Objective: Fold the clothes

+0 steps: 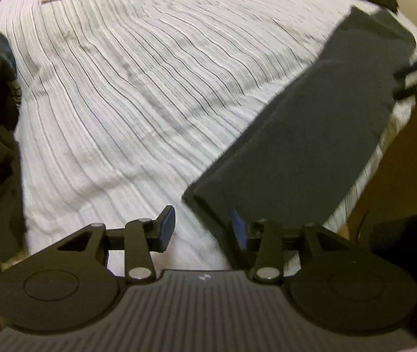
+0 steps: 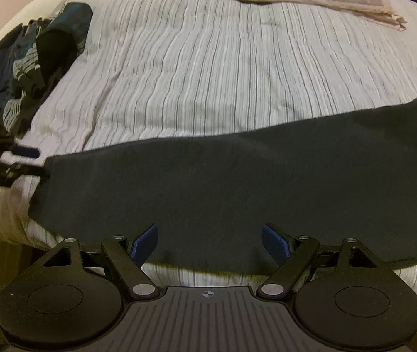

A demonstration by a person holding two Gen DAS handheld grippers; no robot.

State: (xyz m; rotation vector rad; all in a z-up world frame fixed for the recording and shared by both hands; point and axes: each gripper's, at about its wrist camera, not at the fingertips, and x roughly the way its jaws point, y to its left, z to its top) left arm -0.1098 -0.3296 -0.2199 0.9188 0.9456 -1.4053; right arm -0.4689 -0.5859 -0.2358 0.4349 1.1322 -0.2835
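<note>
Right wrist: we see our right gripper [image 2: 209, 245] spread wide over a flat dark-grey folded cloth [image 2: 237, 182] on the ribbed striped bedspread [image 2: 208, 67]; left gripper [image 1: 204, 230] gapes empty at its short end.

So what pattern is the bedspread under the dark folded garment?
The bedspread is white with thin dark stripes, clearest in the right wrist view.

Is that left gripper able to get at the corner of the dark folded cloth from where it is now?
Probably yes. The left gripper is open, its fingers right at the near corner of the dark folded cloth, which lies flat on the striped bedspread with nothing between.
</note>
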